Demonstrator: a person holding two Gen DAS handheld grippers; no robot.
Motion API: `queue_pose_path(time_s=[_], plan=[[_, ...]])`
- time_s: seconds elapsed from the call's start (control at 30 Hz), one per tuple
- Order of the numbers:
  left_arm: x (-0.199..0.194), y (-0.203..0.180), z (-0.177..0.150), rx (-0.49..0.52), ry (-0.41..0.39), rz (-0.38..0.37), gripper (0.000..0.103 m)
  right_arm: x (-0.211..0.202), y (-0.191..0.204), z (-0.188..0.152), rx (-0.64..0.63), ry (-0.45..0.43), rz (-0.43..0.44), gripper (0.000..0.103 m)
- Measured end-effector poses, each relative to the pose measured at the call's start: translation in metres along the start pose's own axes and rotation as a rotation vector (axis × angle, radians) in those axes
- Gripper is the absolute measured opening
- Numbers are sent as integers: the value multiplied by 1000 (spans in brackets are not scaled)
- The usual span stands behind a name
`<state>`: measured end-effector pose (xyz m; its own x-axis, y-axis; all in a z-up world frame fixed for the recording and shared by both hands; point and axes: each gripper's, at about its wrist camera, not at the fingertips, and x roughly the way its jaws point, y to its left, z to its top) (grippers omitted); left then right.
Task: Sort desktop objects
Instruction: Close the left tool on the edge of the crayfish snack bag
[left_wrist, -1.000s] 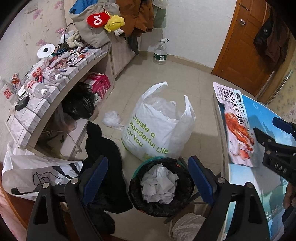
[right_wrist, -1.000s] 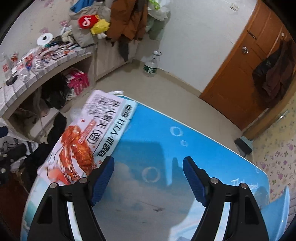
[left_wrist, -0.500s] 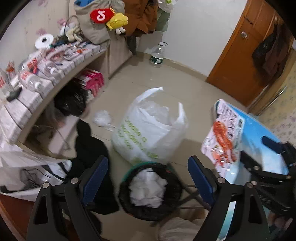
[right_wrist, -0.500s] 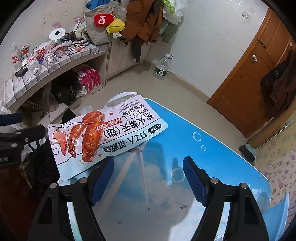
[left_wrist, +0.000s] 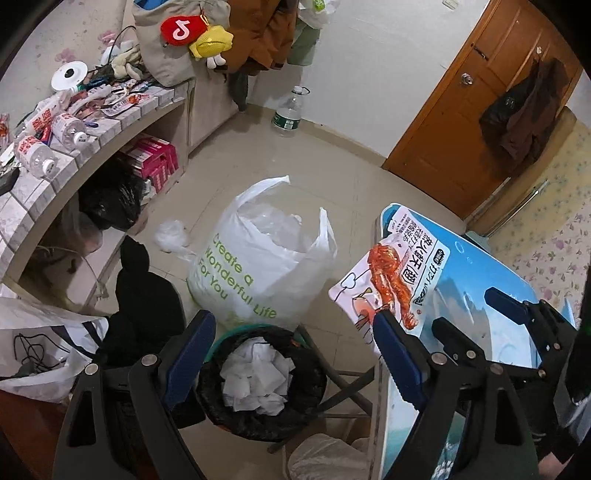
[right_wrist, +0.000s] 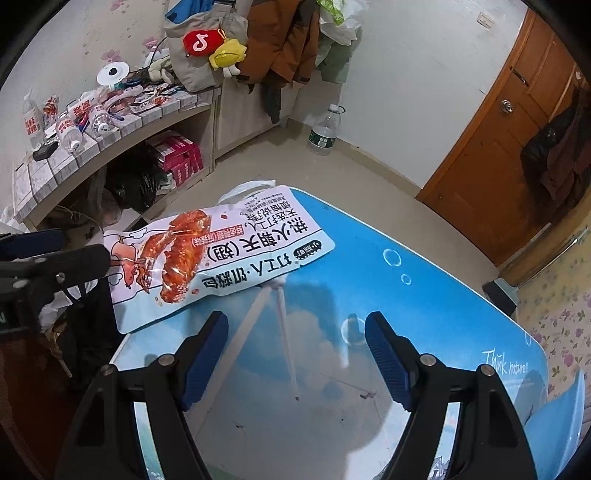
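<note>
Both tongs, right (right_wrist: 295, 354) and left (left_wrist: 291, 354), gape wide and hold nothing. Just beyond the right tongs, the chicken-wing snack pouch (right_wrist: 218, 258) overhangs the blue desk (right_wrist: 424, 295) edge above the bin (left_wrist: 258, 380). It looks light, floppy and slick; pinch the overhanging sealed edge.

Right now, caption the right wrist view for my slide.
Open right gripper above a blue table, snack packet overhanging its edge.
</note>
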<state>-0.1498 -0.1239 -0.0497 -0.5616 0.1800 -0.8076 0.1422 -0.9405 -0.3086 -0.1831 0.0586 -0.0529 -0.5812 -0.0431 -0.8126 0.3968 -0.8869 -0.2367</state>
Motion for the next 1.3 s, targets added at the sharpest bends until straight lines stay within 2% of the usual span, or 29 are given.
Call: queue_pose_path(time_s=[0.23, 0.37, 0.47, 0.5, 0.53, 0.6, 0.87, 1.07, 1.13, 1.3], plan=[[12, -20, 11, 7, 5, -42, 86, -6, -10, -1, 25, -14, 9, 78], [25, -27, 17, -15, 21, -92, 85, -14, -22, -2, 52, -34, 14, 78], [36, -26, 19, -56, 41, -130, 64, -17, -29, -2, 66, -40, 15, 78], [39, -26, 18, -64, 51, -141, 54, -17, -32, -2, 71, -40, 13, 78], [39, -25, 17, -76, 50, -170, 49, -16, -34, -3, 75, -40, 12, 78], [35, -24, 16, -75, 27, -176, 41, -15, -37, -3, 89, -36, 16, 78], [11, -21, 12, -33, -30, -150, 32, -15, -36, -7, 110, -37, 40, 78], [-8, -35, 9, 44, -66, -156, 20, -24, -31, -8, 104, -53, 33, 78], [-16, -41, 7, 64, -76, -175, 12, -28, -31, -8, 107, -59, 29, 78], [-33, -58, 3, 138, -111, -142, 11, -41, -33, -11, 119, -71, 27, 78]])
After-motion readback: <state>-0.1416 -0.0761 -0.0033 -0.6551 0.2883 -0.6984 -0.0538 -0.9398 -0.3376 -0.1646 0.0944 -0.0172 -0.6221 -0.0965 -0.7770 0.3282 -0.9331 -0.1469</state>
